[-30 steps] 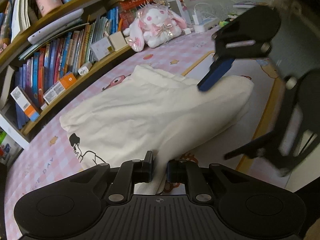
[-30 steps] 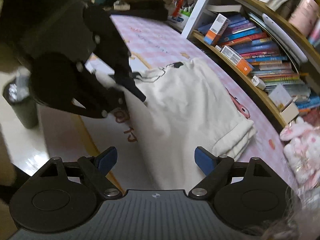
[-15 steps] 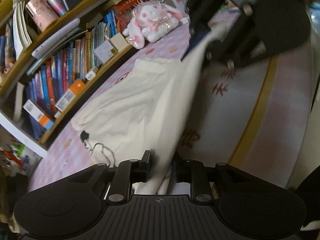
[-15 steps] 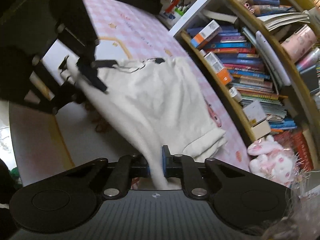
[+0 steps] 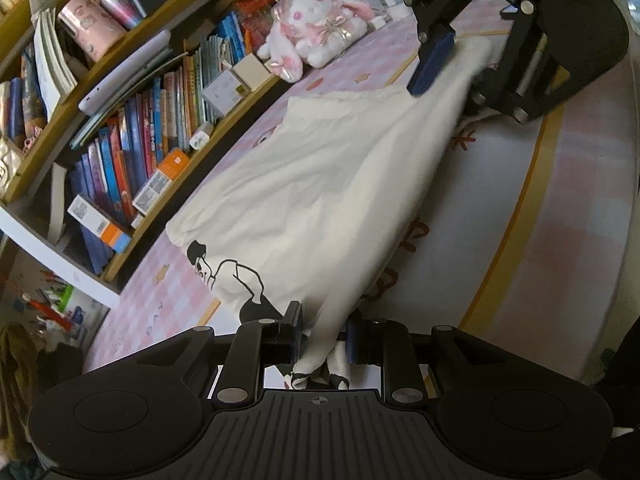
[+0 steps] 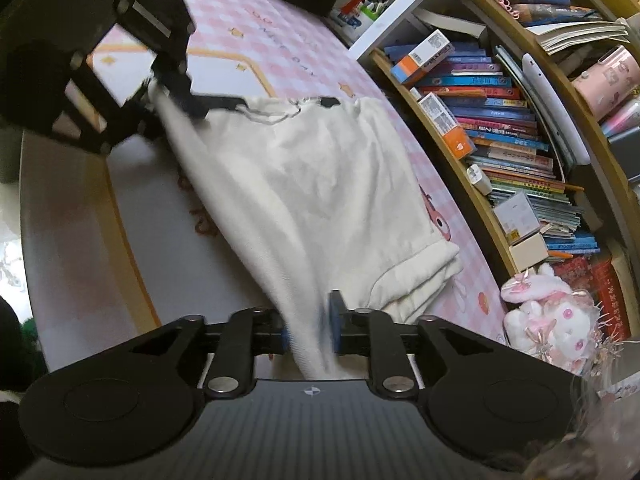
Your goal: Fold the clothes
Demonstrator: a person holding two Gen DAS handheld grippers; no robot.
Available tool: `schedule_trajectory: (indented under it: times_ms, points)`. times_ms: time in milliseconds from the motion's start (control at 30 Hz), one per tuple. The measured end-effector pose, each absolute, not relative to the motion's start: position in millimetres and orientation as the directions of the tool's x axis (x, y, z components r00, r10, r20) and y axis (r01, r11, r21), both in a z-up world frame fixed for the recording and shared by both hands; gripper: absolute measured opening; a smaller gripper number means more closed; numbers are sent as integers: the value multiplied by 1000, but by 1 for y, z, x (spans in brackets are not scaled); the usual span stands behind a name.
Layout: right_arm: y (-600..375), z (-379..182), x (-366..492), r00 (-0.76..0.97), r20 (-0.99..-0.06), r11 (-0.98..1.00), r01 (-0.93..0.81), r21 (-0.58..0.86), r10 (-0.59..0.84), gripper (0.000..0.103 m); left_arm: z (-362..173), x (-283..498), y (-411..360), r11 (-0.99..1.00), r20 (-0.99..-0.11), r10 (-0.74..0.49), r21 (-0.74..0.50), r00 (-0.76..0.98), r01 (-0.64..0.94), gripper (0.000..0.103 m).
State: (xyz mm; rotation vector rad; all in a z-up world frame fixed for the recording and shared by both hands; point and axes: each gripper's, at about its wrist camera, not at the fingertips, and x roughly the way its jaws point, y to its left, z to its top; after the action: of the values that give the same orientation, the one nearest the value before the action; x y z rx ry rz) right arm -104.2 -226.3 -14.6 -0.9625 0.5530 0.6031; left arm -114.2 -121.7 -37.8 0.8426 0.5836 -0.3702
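Left gripper (image 5: 323, 340) fingers clamp the cream printed cotton garment (image 5: 304, 184); right gripper (image 6: 308, 330) fingers clamp its opposite edge, cloth spanning between. Black print visible in left view only; pinched edges blurred.

The right claw (image 6: 308, 330), spread open a second ago, has clamped the white garment (image 5: 312, 184). Its near edge now hangs lifted between both claws
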Motion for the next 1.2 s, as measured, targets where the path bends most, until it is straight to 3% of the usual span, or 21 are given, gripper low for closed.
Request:
schedule_trajectory:
  times_ms: [33,200,433,733,1200]
  points:
    - [-227,-18,-105,712,-668,432,-683,-589,214,33,-39,-116,-123,607,-609,-76,599,789,521,23]
    - [-232,-28,-108,715,-672,410,-681,-607,194,34,-44,-119,-126,570,-595,-75,633,800,524,17]
    - [-229,-31,-112,716,-674,370,-684,-628,181,12,-44,-121,-128,521,-604,-80,653,793,549,8]
    - [-233,-15,-124,706,-685,358,-695,-623,180,10,-19,-143,-122,462,-610,-152,652,777,602,7]
    - [-230,7,-183,591,-783,377,-781,-497,192,10,-3,-192,-102,404,-713,-269,526,647,748,6]
